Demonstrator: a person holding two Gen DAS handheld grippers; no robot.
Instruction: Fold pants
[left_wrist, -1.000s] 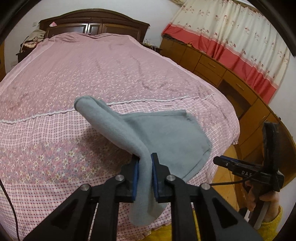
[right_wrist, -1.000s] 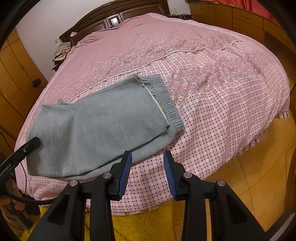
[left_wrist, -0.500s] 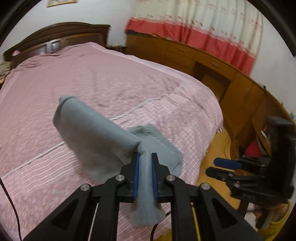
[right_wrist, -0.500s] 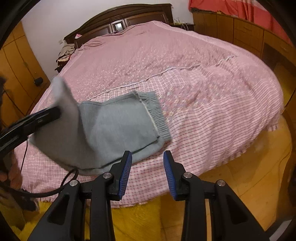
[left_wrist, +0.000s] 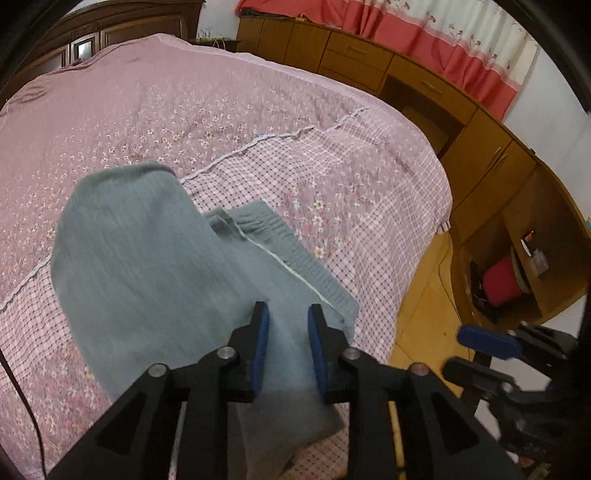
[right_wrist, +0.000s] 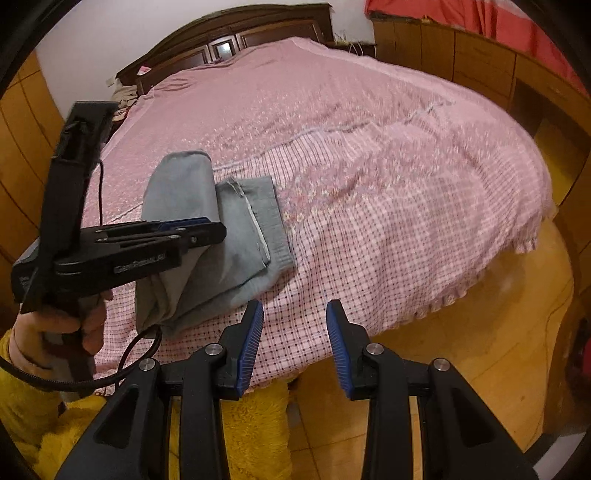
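One pair of grey pants lies near the front edge of one bed, on its pink checked and flowered cover. Two grippers are in view, each with two black fingers faced with blue pads. On the left gripper the jaws are opening: a fold of the grey cloth runs between the pads and hangs below them, and the pads stand apart from it on both sides, so they no longer pinch it. That lifted fold arches up and over the lower layer of the pants, whose ribbed waistband lies flat on the cover toward the right. From the right wrist the same gripper shows side-on, held by one hand in a yellow sleeve, with one black cable looping beneath it. The right gripper hangs in front of the bed's edge, just beside the pants without touching them; its jaws stand partly open with nothing between them. One wooden headboard closes the far end of the bed, and one red and white curtain hangs above a run of wooden cabinets.
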